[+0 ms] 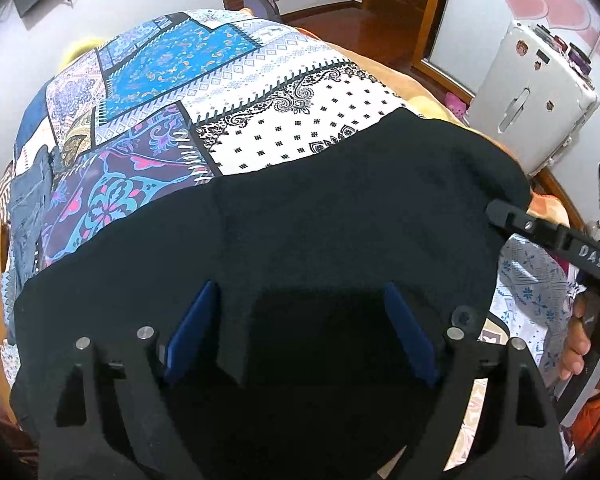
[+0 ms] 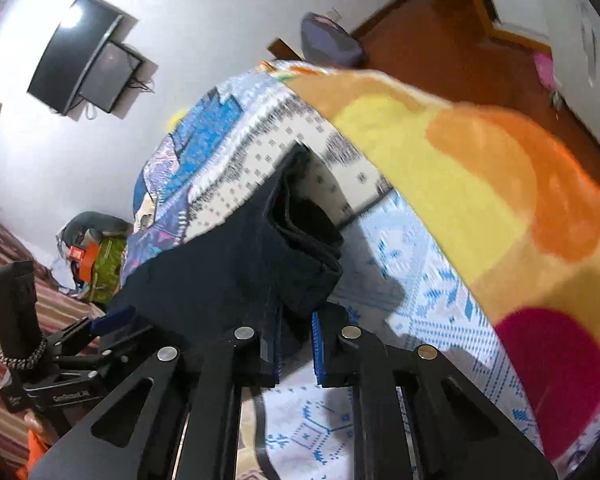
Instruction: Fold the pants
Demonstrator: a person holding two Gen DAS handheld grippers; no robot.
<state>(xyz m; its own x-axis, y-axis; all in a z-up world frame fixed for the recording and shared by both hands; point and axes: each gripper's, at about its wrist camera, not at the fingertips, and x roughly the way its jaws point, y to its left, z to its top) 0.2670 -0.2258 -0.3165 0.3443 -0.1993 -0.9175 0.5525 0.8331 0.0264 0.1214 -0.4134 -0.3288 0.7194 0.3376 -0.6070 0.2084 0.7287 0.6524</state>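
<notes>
The black pants (image 1: pixel 320 216) lie folded across the near part of a bed with a patchwork quilt (image 1: pixel 204 92). My left gripper (image 1: pixel 300 312) is open just over the pants' near edge, its blue pads (image 1: pixel 192 332) wide apart with nothing between them. My right gripper (image 2: pixel 296 344) stands at the pants' right end (image 2: pixel 300 248), where folded layers bunch up; its blue pads (image 2: pixel 318 348) sit a little apart and cloth hangs by the gap. In the left wrist view the right gripper's finger (image 1: pixel 516 220) touches the pants' right corner.
An orange and yellow fleece blanket (image 2: pixel 480 184) covers the bed's right side. Blue jeans (image 1: pixel 28 216) lie at the quilt's left edge. A white suitcase (image 1: pixel 536 92) stands by the wall at right. A television (image 2: pixel 84 64) hangs on the far wall.
</notes>
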